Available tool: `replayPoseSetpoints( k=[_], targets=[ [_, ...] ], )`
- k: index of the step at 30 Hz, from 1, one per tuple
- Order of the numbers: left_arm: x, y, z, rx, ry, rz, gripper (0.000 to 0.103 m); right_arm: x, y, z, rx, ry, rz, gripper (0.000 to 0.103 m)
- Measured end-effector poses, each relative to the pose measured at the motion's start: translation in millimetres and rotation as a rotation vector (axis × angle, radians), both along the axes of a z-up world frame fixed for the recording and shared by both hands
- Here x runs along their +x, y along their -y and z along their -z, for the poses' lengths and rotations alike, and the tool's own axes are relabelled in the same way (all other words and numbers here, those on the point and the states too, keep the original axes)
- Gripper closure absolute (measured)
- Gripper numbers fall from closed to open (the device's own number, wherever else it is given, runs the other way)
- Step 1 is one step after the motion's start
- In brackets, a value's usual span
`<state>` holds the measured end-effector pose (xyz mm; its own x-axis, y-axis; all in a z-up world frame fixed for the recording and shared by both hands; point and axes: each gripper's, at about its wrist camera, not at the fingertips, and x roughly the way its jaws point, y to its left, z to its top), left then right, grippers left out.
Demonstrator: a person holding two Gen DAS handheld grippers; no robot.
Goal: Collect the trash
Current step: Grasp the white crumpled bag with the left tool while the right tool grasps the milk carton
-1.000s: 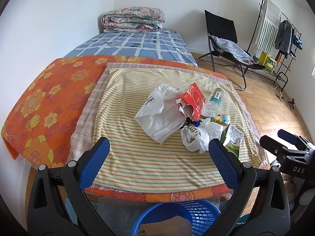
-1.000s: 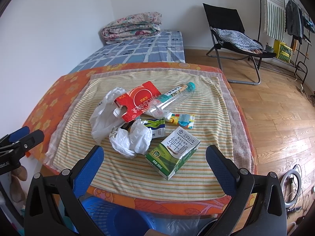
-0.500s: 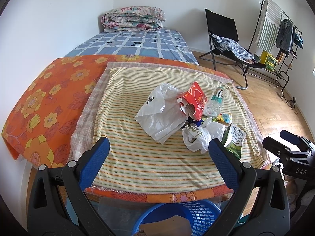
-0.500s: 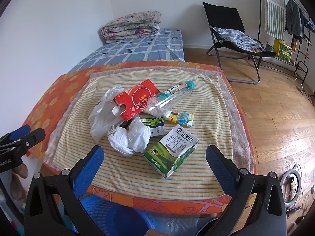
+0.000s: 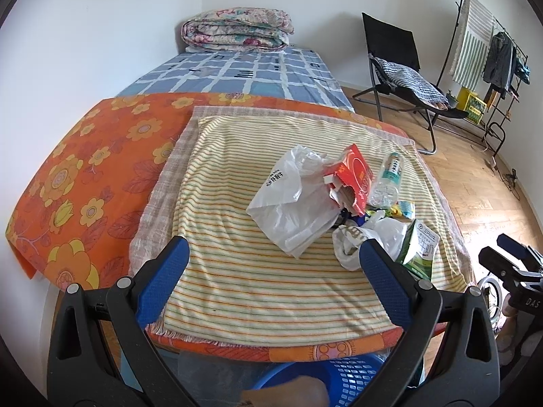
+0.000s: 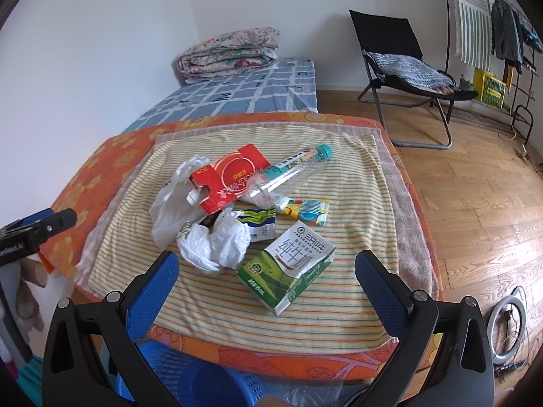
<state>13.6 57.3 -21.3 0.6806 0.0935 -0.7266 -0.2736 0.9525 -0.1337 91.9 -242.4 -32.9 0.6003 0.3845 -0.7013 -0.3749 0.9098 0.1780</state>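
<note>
Our blue-padded fingers [image 5: 163, 281] on the left gripper [image 5: 271, 268] are spread wide apart with nothing between them, and the right gripper [image 6: 266, 278] is spread just as wide, also holding nothing. Both hover above the near edge of a striped yellow cloth [image 5: 237, 271] laid over an orange floral cover [image 5: 85, 169].

The trash sits in a loose pile near the middle of the cloth. In the right wrist view we see a green and white milk carton [image 6: 288, 268] lying on its side nearest to us, a crumpled white plastic bag [image 6: 217, 244] just to its left, and a torn red cardboard box [image 6: 227, 178] farther back. A clear plastic bottle [image 6: 288, 173] leans against the box. A larger white plastic bag [image 5: 292, 200] lies to the left of the box. A small colourful wrapper [image 6: 305, 208] rests behind the carton.

Below the near edge of the cloth, a blue plastic basket [image 5: 349, 378] shows between the gripper arms.
</note>
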Motion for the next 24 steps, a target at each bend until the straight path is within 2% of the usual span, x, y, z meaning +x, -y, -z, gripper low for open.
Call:
replayPoseSetpoints(
  k=[4,9,16,18,20,24],
  targets=[
    [5,-5,6,-0.038,-0.010,0.003,0.001,13,12,8,0.034,-0.052,0.014,0.000],
    [27,23,14,-0.084,-0.046,0.065,0.001,38,25,22,0.062,-0.154,0.057,0.000],
    [50,73,27,-0.052,-0.092,0.239,0.005,58,38,39,0.116,-0.277,0.090,0.000],
    [59,86,32,-0.044,-0.109,0.276,0.006,62,40,43,0.138,-0.319,0.102,0.000],
    [66,99,36,-0.040,-0.121,0.315,0.012,66,41,49,0.178,-0.363,0.118,0.000],
    [81,124,45,-0.023,-0.146,0.385,0.013,75,40,58,0.217,-0.425,0.133,0.000]
  ],
)
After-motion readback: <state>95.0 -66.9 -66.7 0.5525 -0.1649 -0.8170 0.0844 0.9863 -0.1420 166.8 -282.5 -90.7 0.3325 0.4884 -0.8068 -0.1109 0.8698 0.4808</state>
